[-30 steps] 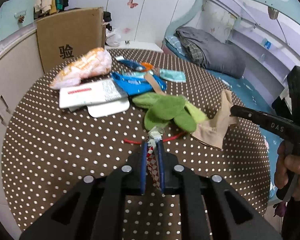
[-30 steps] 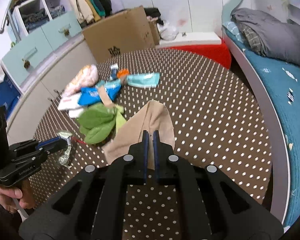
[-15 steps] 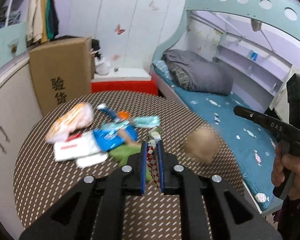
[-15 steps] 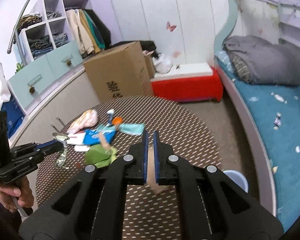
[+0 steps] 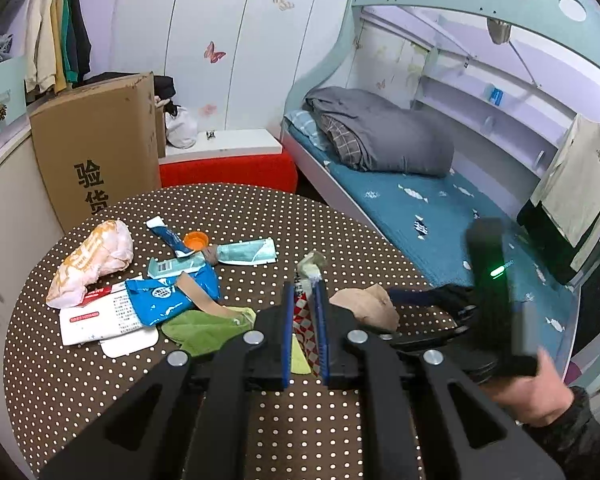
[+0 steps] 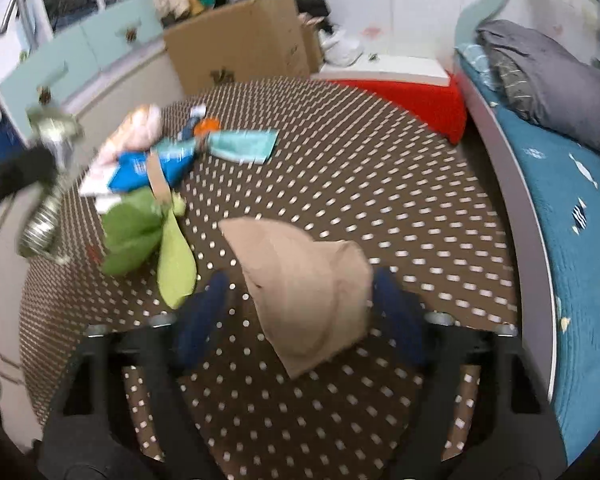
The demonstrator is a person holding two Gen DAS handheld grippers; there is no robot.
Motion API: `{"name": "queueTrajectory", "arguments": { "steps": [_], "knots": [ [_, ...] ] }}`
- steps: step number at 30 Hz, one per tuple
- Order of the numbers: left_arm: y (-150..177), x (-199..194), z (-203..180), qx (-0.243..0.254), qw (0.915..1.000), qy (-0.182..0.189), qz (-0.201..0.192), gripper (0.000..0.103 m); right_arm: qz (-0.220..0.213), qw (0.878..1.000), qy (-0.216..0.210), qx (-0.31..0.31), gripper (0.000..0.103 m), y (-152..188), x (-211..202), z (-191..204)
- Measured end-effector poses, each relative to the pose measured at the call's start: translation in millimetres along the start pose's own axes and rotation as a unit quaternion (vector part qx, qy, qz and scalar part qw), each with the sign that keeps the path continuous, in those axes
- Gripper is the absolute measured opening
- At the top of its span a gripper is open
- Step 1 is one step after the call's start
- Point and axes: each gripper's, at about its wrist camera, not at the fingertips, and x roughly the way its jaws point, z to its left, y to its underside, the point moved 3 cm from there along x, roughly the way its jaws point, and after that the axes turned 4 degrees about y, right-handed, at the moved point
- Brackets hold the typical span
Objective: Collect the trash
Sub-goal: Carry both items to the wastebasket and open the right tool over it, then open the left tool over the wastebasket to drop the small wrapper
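My left gripper [image 5: 304, 292] is shut on a crumpled red-and-white checked wrapper [image 5: 306, 320] and holds it above the brown polka-dot table [image 5: 80, 380]. The right wrist view shows that wrapper [image 6: 46, 208] blurred at the left edge. My right gripper [image 6: 300, 280] is low over the table and its jaws are opening. A beige cloth [image 6: 308, 280] sits loose between its blue fingers [image 6: 204, 312], which stand well apart from it. In the left wrist view the beige cloth [image 5: 364, 304] lies in front of the right gripper [image 5: 396, 316], which a hand [image 5: 532, 392] holds.
More litter lies on the table's left half: a green cloth [image 5: 204, 328], blue packets [image 5: 172, 292], a white packet [image 5: 100, 316], an orange-and-white bag [image 5: 92, 256], a teal packet [image 5: 244, 252] and an orange cap [image 5: 196, 240]. Behind stand a cardboard box [image 5: 96, 140], a red bench [image 5: 228, 168] and a bed [image 5: 420, 208].
The right gripper lifted the beige cloth, came back down to the table and spread its jaws off it. The left gripper rose with the wrapper still clamped.
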Motion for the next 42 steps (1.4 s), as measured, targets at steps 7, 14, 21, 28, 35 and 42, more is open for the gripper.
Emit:
{"name": "queueTrajectory", "arguments": {
  "steps": [7, 14, 21, 28, 35, 42],
  "knots": [
    [-11, 14, -9, 0.003, 1.0, 0.003, 0.003, 0.01, -0.04, 0.995, -0.05, 0.075, 0.008, -9, -32, -46],
    [-38, 48, -47, 0.02, 0.9991, 0.038, 0.003, 0.01, -0.102, 0.983, -0.021, 0.148, 0.008, -17, -89, -131],
    [-62, 113, -116, 0.047, 0.9931, 0.1, 0.039, 0.01, -0.078, 0.961, 0.023, 0.265, 0.008, 22, -69, -239],
    [-60, 190, -178, 0.07, 0.9848, 0.125, 0.098, 0.01, 0.032, 0.933, 0.041, 0.355, 0.008, 91, 38, -307],
    [-44, 252, -209, 0.092, 0.9761, 0.113, 0.161, 0.01, 0.105, 0.897, 0.024, 0.429, 0.076, 146, 125, -340],
    [-31, 311, -230, 0.11, 0.9594, 0.107, 0.237, 0.01, 0.047, 0.885, 0.042, 0.462, 0.084, 158, 84, -359]
  ]
}}
